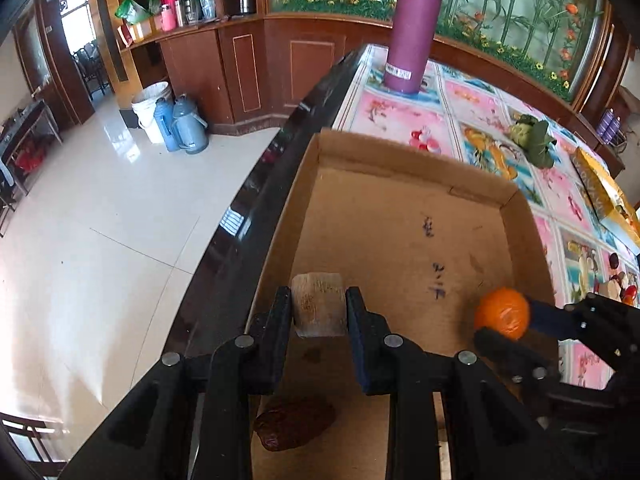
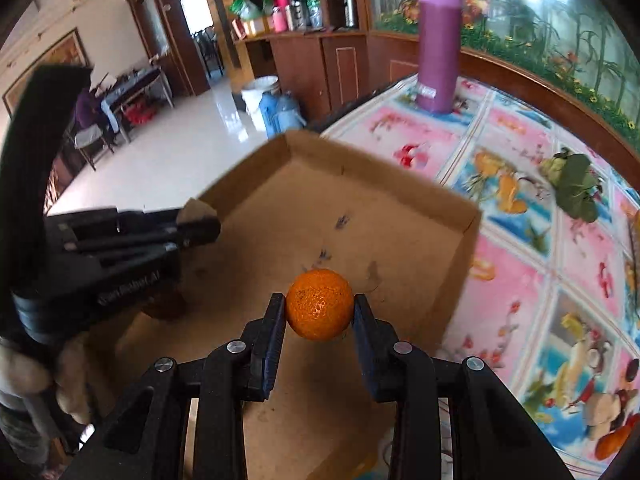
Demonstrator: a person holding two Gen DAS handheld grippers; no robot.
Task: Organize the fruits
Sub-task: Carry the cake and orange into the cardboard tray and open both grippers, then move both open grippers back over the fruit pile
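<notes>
A shallow cardboard box (image 1: 400, 216) lies at the table's left edge; it also shows in the right wrist view (image 2: 360, 216). My left gripper (image 1: 319, 310) is shut on a pale beige chunk of fruit (image 1: 319, 306) above the box's near left part. A dark brown-red fruit (image 1: 294, 426) lies on the box floor below it. My right gripper (image 2: 319, 312) is shut on a small orange (image 2: 319, 304) over the box's near right part. The orange (image 1: 502, 312) and the right gripper's fingers (image 1: 560, 320) show in the left wrist view.
A tall purple cylinder (image 1: 414, 28) stands at the table's far end on a flowery cloth (image 1: 472, 120). A green leafy fruit (image 2: 572, 184) lies right of the box. A yellow box (image 1: 600, 188) sits at the right. Floor, bucket and blue flasks (image 1: 180, 124) lie left.
</notes>
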